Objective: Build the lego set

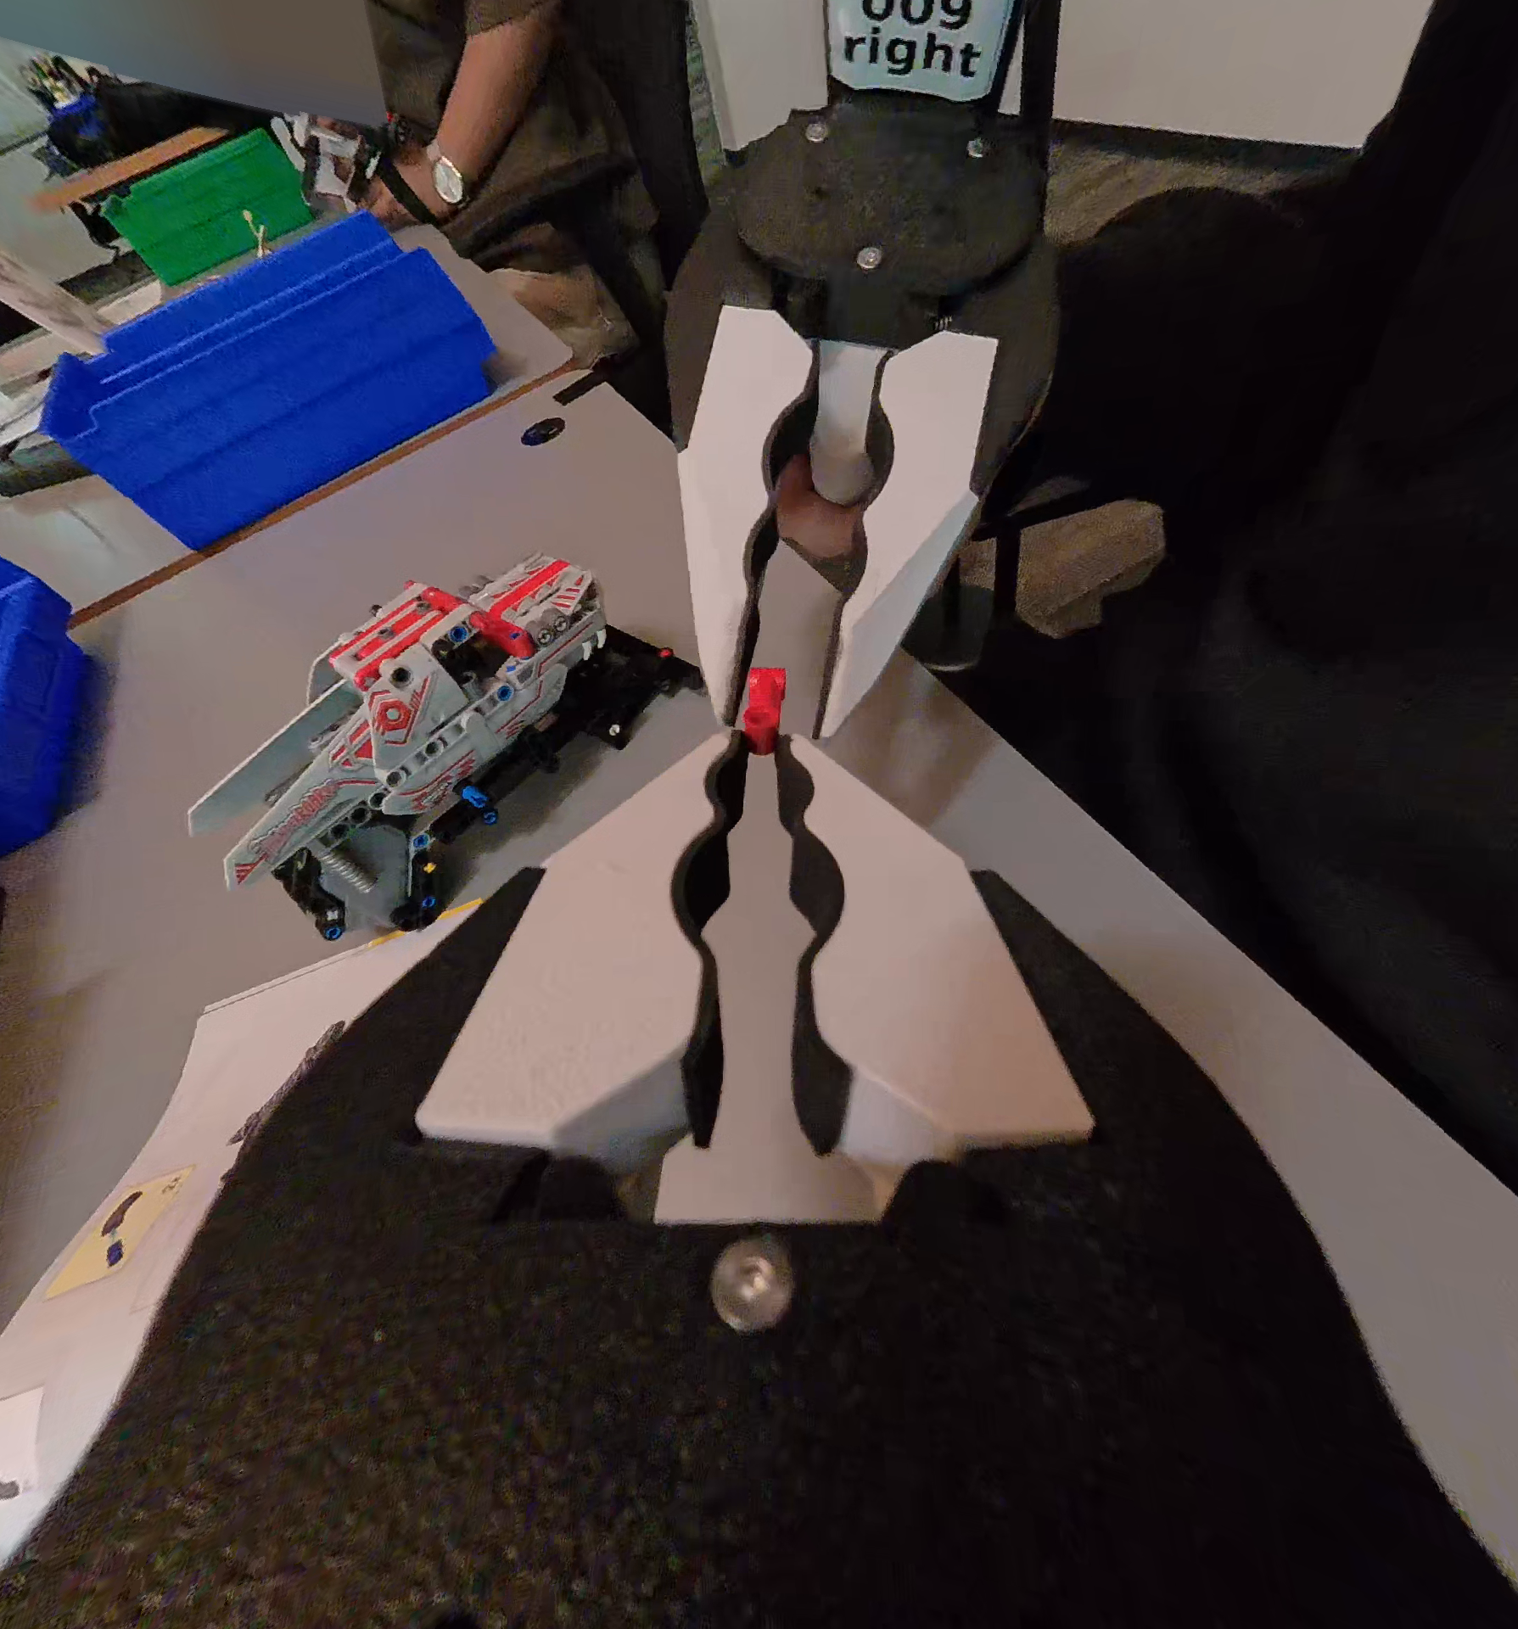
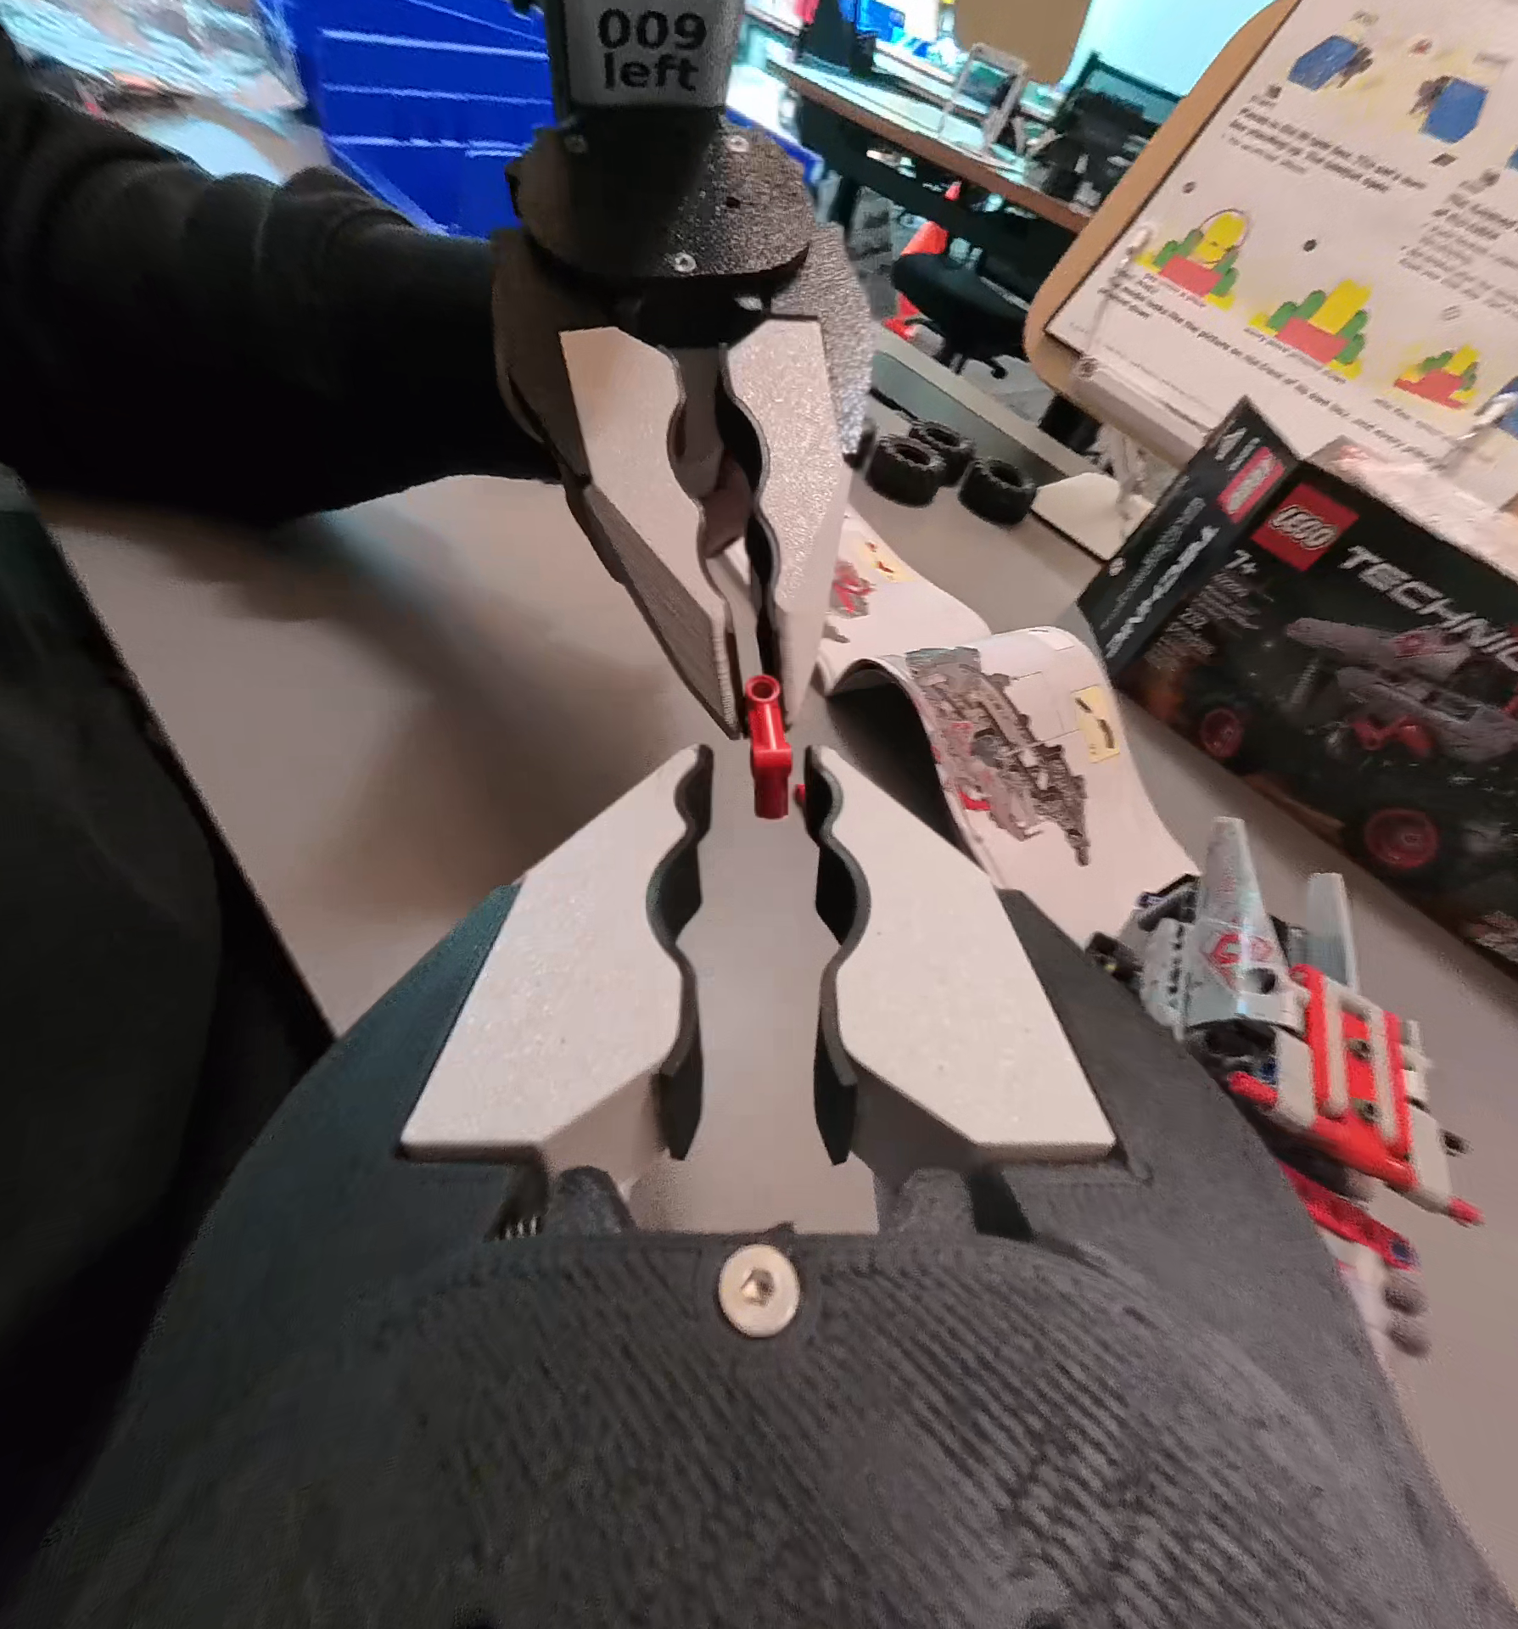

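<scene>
I have a small red connector piece (image 1: 764, 710) pinched at the tip of my left gripper (image 1: 759, 749), its jaws clenched on one end of the part and held above the table (image 1: 1090, 881), close to its near edge. My right gripper (image 2: 757, 776) faces it tip to tip: its jaws stand parted, one to each side of the free end of the part, and I cannot tell whether either pad already touches it. My judgement is that the step in hand is a transfer or re-grip of this one piece between my two tools before fitting. The next move calls for closing the right jaws squarely on the free end, then easing the left jaws off without twisting the piece. The piece itself is bright red, short, with a round hole through the end in the left jaws and a narrower shank toward the right. The partly built grey-and-red vehicle (image 1: 420, 749) lies on the table well apart, toward its middle, without wheels; black tyres (image 2: 945, 472) lie near the far edge, beside the open instruction booklet (image 2: 1002, 732) and the set's box (image 2: 1354, 705).
</scene>
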A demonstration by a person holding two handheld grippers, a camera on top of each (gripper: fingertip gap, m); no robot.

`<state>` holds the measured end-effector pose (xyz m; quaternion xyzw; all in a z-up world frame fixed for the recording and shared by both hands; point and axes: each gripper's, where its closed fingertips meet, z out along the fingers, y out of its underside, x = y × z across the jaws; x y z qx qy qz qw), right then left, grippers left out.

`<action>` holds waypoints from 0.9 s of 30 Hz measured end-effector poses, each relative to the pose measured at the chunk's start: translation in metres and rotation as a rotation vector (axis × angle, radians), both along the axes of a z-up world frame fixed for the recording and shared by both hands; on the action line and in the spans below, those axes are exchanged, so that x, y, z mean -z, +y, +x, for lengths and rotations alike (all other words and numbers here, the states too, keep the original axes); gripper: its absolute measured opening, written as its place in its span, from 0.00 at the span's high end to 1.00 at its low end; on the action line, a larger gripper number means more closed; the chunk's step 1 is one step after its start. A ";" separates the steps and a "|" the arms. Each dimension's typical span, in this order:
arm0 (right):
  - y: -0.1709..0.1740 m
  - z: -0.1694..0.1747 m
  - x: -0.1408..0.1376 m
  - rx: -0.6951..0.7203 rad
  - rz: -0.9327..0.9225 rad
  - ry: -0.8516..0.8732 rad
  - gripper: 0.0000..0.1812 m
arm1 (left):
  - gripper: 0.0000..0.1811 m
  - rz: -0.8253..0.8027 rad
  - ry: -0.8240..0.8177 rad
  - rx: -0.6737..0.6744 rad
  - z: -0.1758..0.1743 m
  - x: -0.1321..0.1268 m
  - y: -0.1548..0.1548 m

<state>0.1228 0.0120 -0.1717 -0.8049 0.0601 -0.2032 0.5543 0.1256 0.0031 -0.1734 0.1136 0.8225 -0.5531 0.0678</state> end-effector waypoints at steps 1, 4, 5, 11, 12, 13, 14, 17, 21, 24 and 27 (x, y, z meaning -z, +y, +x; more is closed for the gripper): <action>0.000 -0.002 0.001 -0.012 0.007 0.024 0.91 | 0.98 -0.002 -0.011 0.000 -0.001 0.000 0.000; -0.001 -0.003 0.002 -0.022 0.010 0.038 0.96 | 0.98 0.000 -0.029 0.025 -0.006 0.002 -0.001; -0.001 -0.004 0.003 -0.025 0.003 0.038 0.96 | 0.98 0.001 -0.031 0.031 -0.006 0.002 -0.001; -0.001 -0.006 0.009 -0.017 -0.093 -0.032 0.96 | 0.97 0.012 -0.066 0.030 -0.009 0.005 0.000; -0.001 -0.007 0.010 -0.025 -0.099 -0.039 0.96 | 0.97 0.006 -0.050 0.034 -0.011 0.005 0.001; 0.000 -0.008 0.009 -0.025 -0.091 -0.042 0.96 | 0.97 -0.007 -0.026 0.032 -0.011 0.004 0.001; 0.000 -0.008 0.007 -0.021 -0.076 -0.046 0.96 | 0.97 -0.027 -0.006 0.031 -0.010 0.002 0.001; 0.001 -0.008 0.007 -0.031 -0.056 -0.035 0.96 | 0.97 -0.047 0.042 0.027 -0.012 0.003 0.001; 0.002 -0.009 0.011 -0.038 -0.051 -0.010 0.96 | 0.97 -0.046 0.136 0.020 -0.013 0.007 0.003; 0.006 -0.012 0.013 -0.054 -0.065 -0.024 0.95 | 0.97 -0.032 0.163 0.032 -0.018 0.009 0.001; 0.005 -0.013 0.016 -0.064 -0.098 -0.033 0.96 | 0.97 -0.012 0.138 0.040 -0.019 0.011 0.001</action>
